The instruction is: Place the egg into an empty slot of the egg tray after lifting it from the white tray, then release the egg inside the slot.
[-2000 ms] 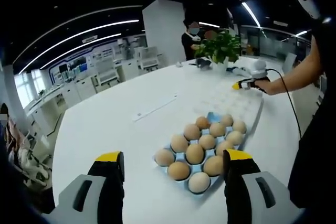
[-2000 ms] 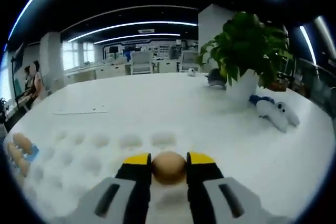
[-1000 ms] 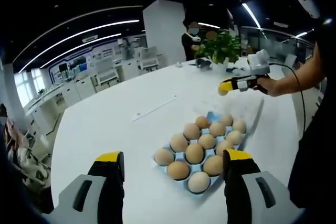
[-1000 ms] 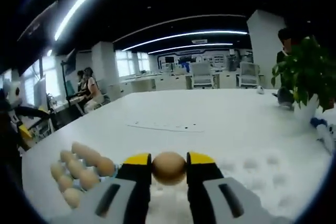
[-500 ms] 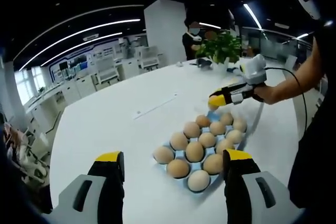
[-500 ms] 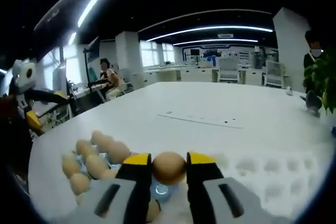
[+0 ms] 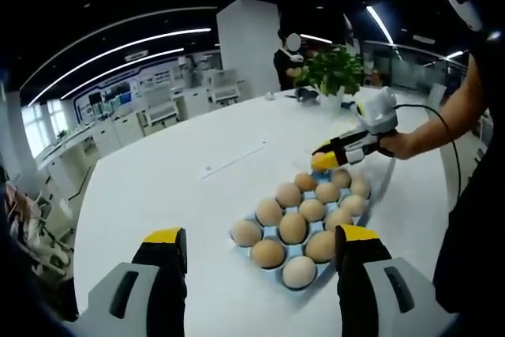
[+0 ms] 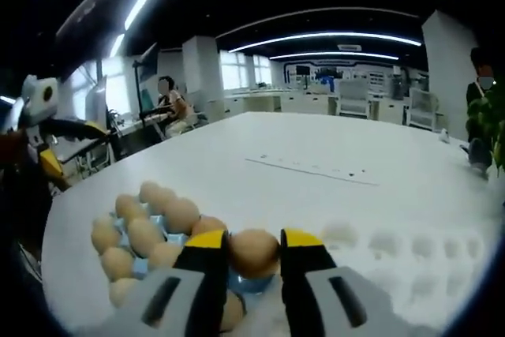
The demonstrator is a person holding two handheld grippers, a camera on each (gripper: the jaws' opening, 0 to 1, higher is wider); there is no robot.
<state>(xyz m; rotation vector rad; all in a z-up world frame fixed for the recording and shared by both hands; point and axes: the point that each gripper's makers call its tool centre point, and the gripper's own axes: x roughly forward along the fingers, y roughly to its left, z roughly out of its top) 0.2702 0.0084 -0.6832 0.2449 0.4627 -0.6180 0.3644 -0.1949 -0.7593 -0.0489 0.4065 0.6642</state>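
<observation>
Clamping a smooth tan egg between its yellow-tipped jaws, the right gripper hovers just above the near end of the blue egg tray, whose moulded cups hold rounded brown eggs in rows. Directly under the held egg sits a bare blue slot. To the right lies the white tray, a matte sheet of shallow round dimples, resting on the glossy white table. A thin flat strip lies farther out on the tabletop.

In the left gripper view, the left gripper is spread wide with nothing between its grey, yellow-capped jaws, low over the near table edge. Beyond them the egg tray carries its cluster of eggs, and past it the right gripper, held by a person's hand, hangs over the tray's far end. A leafy potted plant stands farther back, with a person behind it.
</observation>
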